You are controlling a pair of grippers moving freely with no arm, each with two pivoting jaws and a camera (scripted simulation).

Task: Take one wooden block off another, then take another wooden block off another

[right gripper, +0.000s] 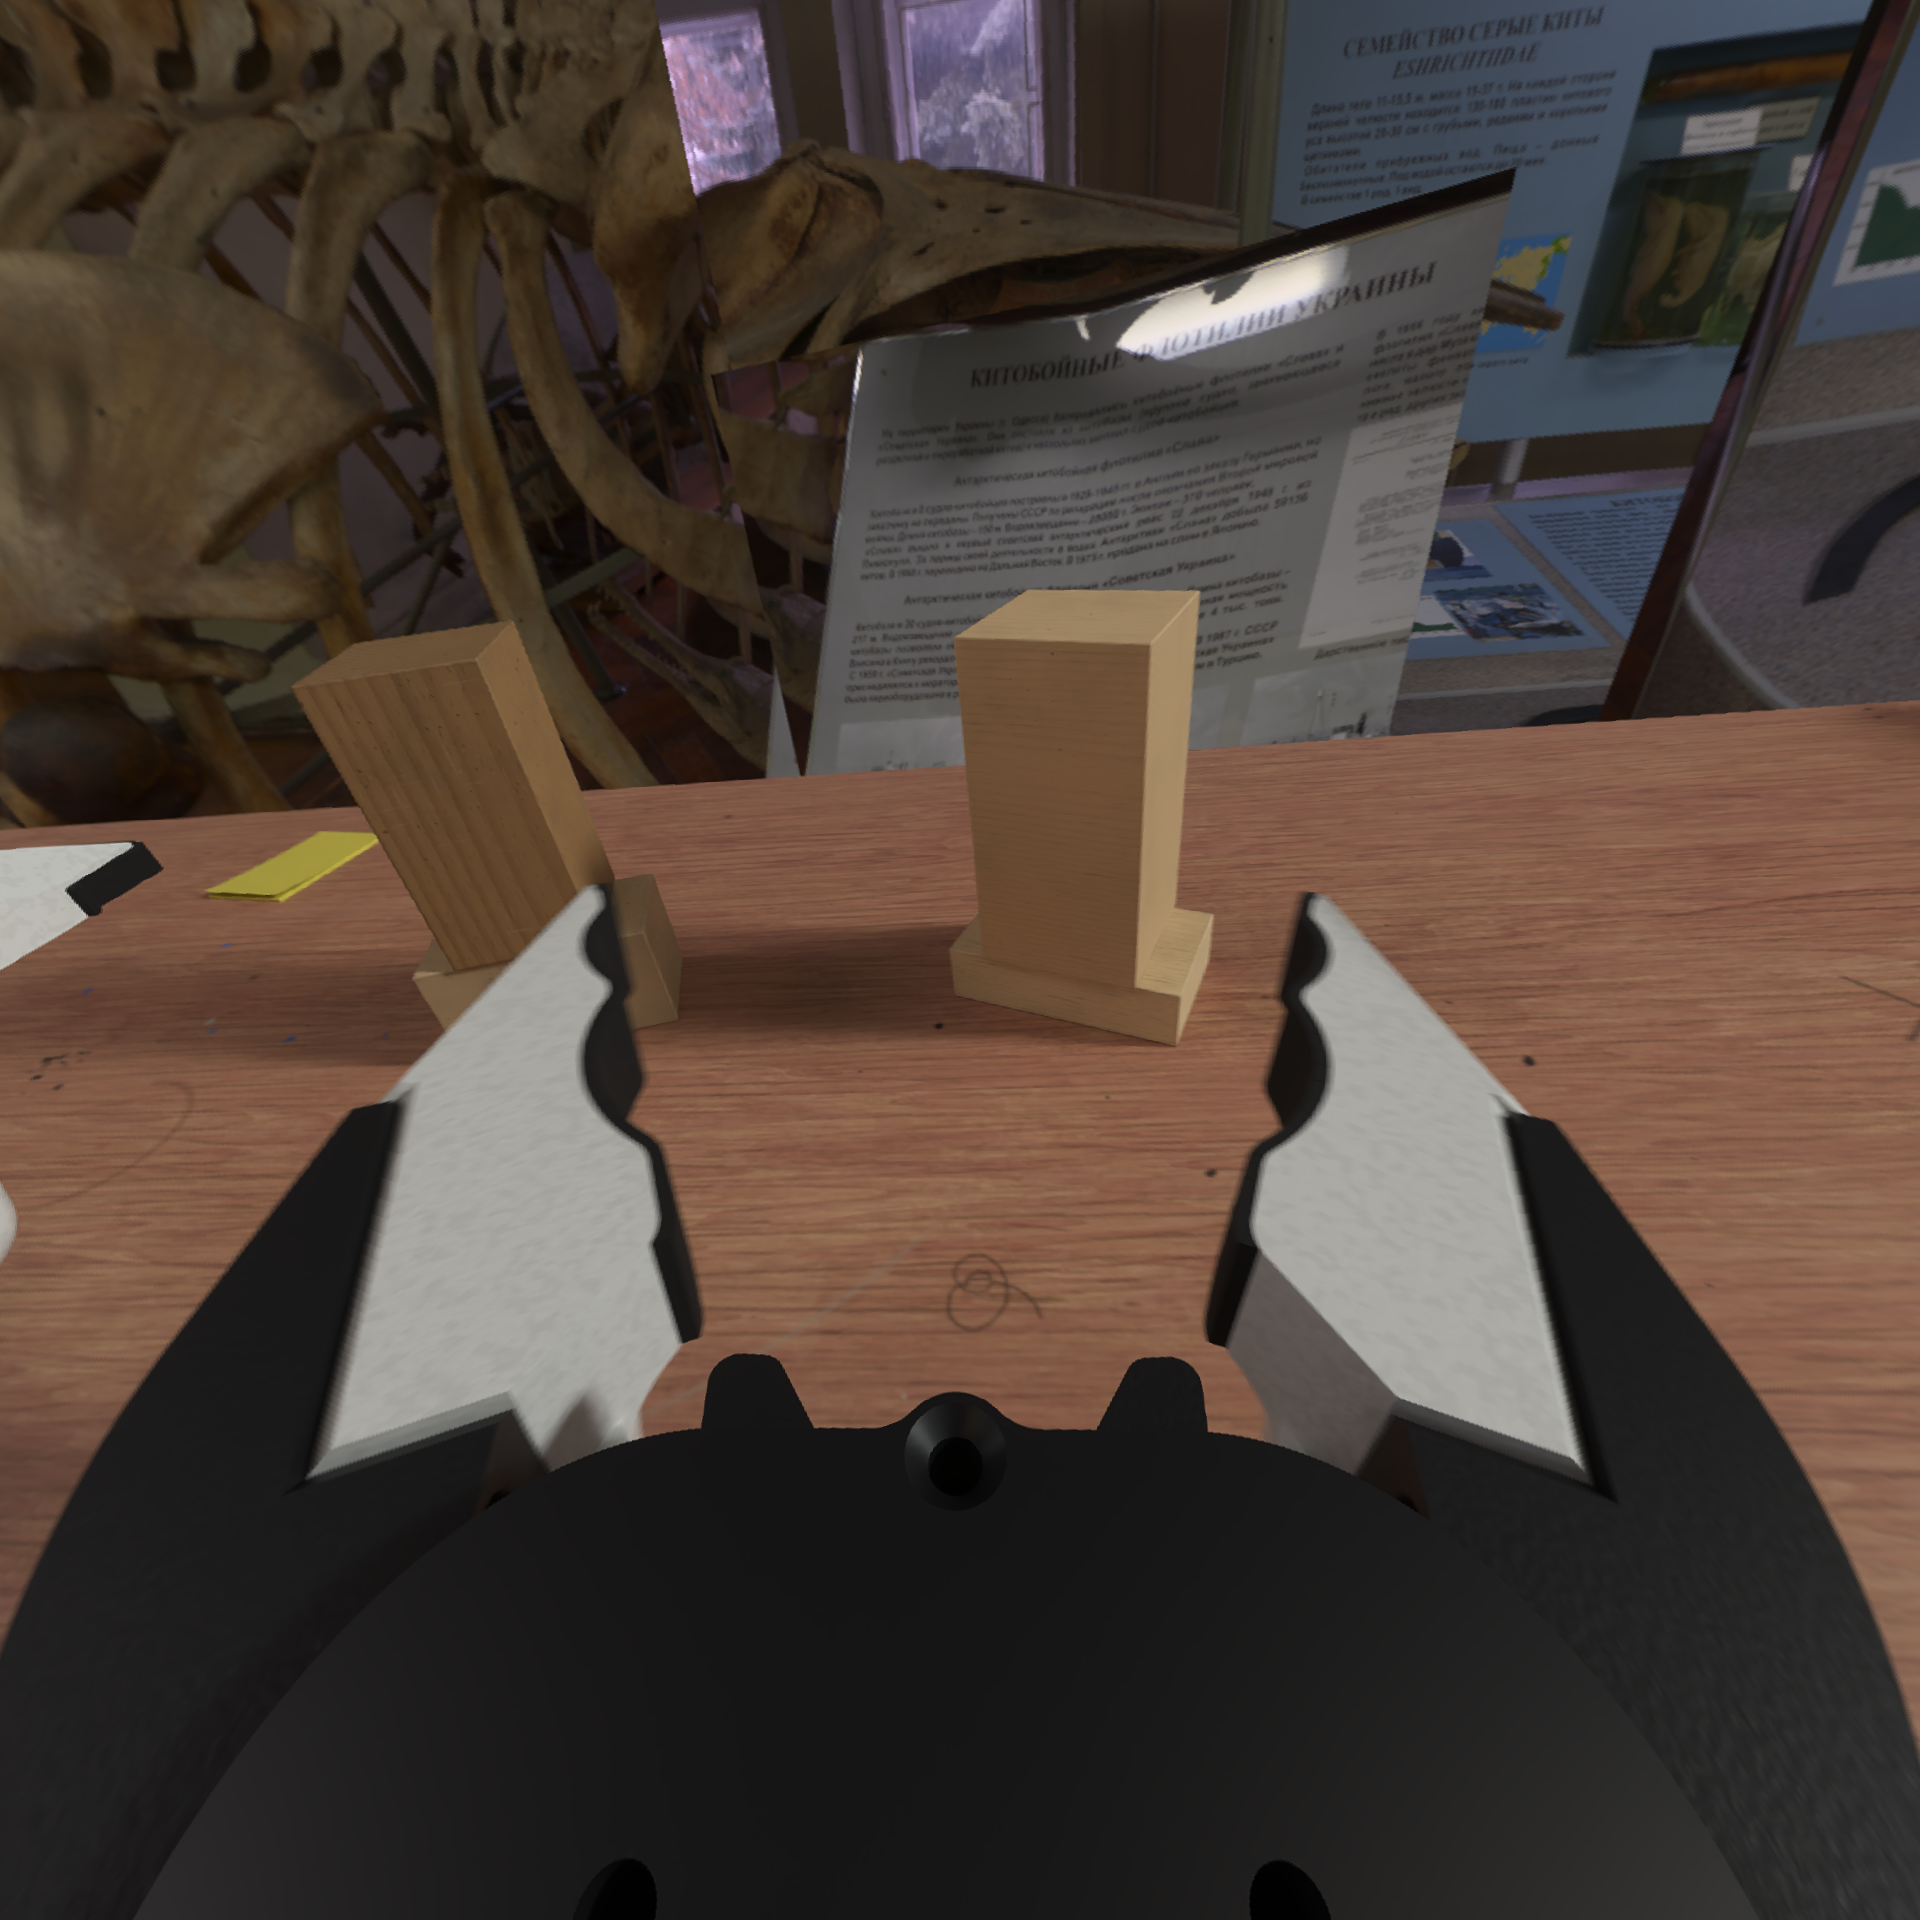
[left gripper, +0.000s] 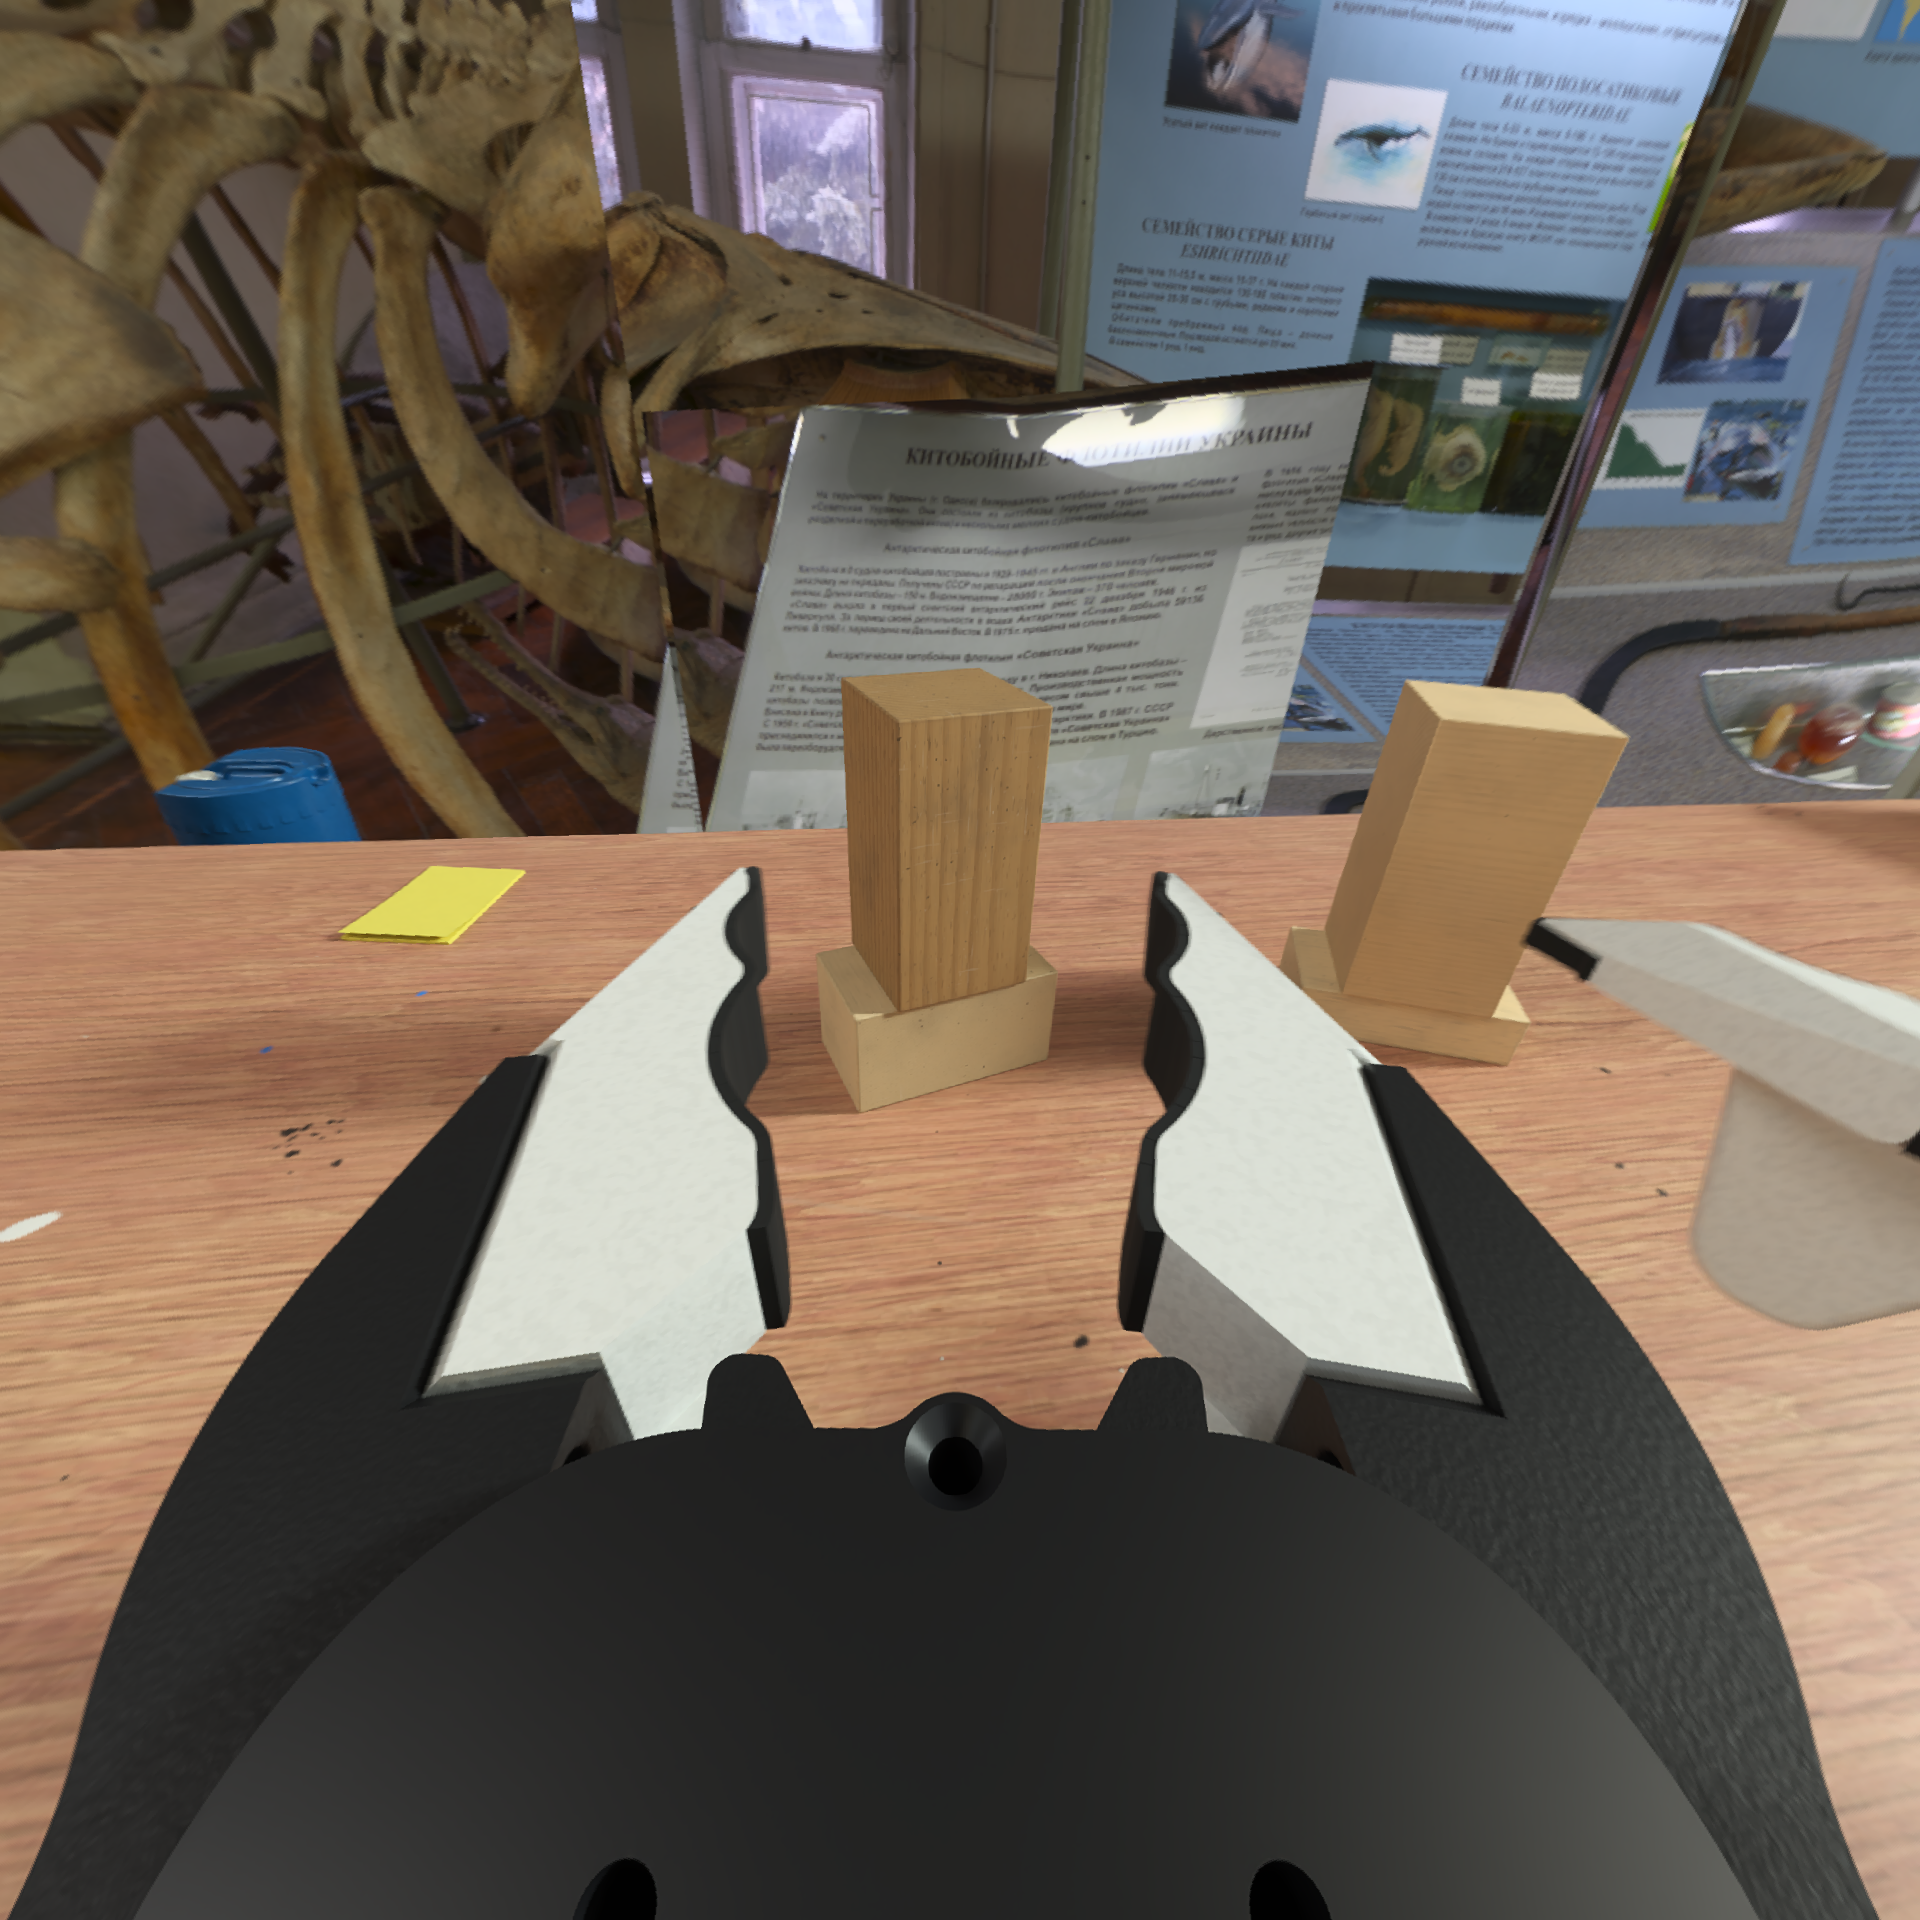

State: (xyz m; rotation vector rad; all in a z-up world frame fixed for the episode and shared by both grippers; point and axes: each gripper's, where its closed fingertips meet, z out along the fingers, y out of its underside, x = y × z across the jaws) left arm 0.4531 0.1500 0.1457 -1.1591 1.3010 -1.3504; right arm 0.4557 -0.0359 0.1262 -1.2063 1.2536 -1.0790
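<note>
Wooden blocks stand in two stacks near the table's (left gripper: 312, 1091) far edge: a dark grained upright block (left gripper: 945, 831) on a pale base (left gripper: 935, 1029), and a lighter upright block (right gripper: 1070, 790) on a flat base (right gripper: 1081, 987). Left gripper (left gripper: 951, 904) and right gripper (right gripper: 951, 925) both gape, empty.

Ahead of my left gripper (left gripper: 956, 914): bare table (left gripper: 935, 1226) runs to the darker tall block (left gripper: 945, 831) at frame centre, standing on its pale base block (left gripper: 935, 1039).
Between the stacks: an open strip of wood, clear to the far edge.
Right of my left view: my right gripper (left gripper: 1704, 997) fills the middle right, its tip just beside the lighter tall block (left gripper: 1475, 842).
Ahead of my right gripper (right gripper: 951, 925): bare table up to the lighter tall block and its flat base (right gripper: 1081, 987).
Upper left: a yellow card (left gripper: 434, 904) lies flat, well apart.
</note>
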